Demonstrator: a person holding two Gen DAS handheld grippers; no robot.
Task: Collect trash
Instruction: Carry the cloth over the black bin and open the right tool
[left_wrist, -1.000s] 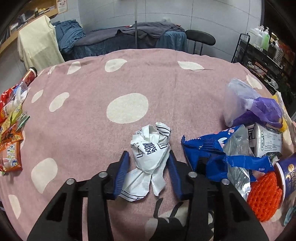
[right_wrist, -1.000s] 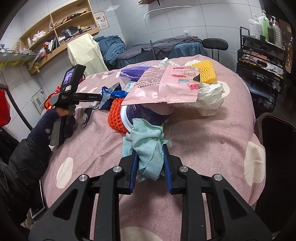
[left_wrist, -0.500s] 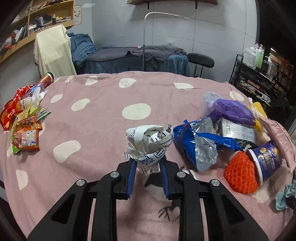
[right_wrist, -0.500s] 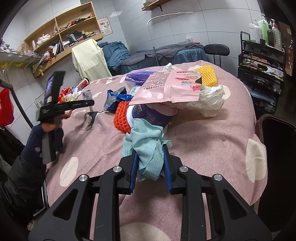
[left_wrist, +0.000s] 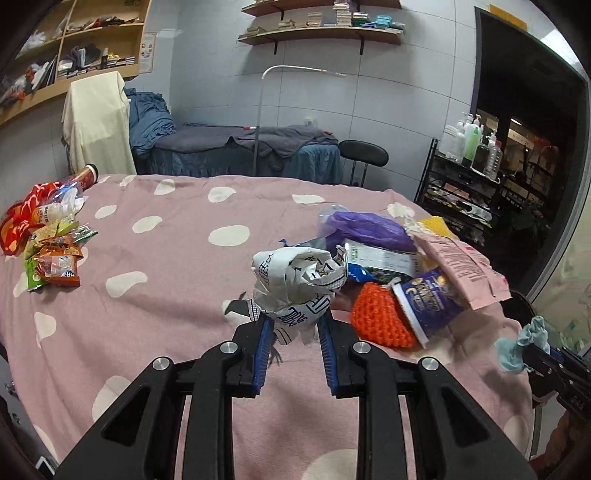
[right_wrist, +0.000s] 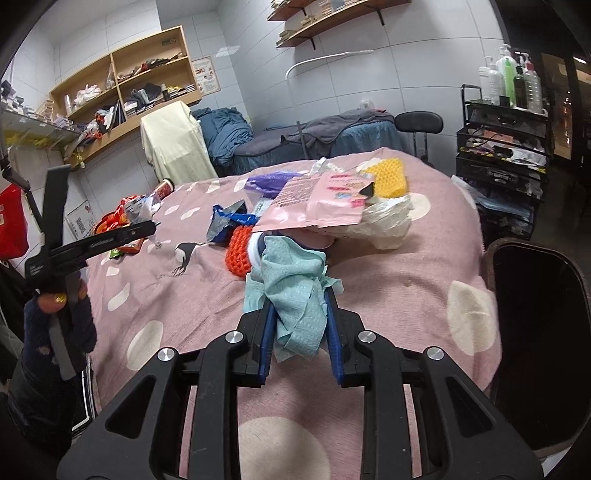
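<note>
My left gripper (left_wrist: 293, 325) is shut on a crumpled white paper wrapper with dark print (left_wrist: 299, 284) and holds it above the pink spotted tablecloth (left_wrist: 166, 258). My right gripper (right_wrist: 298, 306) is shut on a crumpled teal cloth (right_wrist: 291, 284) above the table's right part. The teal cloth also shows at the right edge of the left wrist view (left_wrist: 521, 347). A trash pile lies on the table: an orange mesh (left_wrist: 380, 317), a purple cup (left_wrist: 424, 299), a pink bag (right_wrist: 321, 199), a yellow sponge (right_wrist: 388, 175), a white plastic wad (right_wrist: 388, 221).
A dark bin (right_wrist: 539, 332) stands open by the table's right edge. Snack packets (left_wrist: 51, 254) and a red can (left_wrist: 86, 175) lie at the table's left end. A bed, a black chair (left_wrist: 364, 153) and a bottle rack (left_wrist: 472, 173) stand behind.
My left gripper closed on the paper wrapper and lifted it off the table, tilting up. My right gripper kept hold of the teal cloth and rose slightly.
</note>
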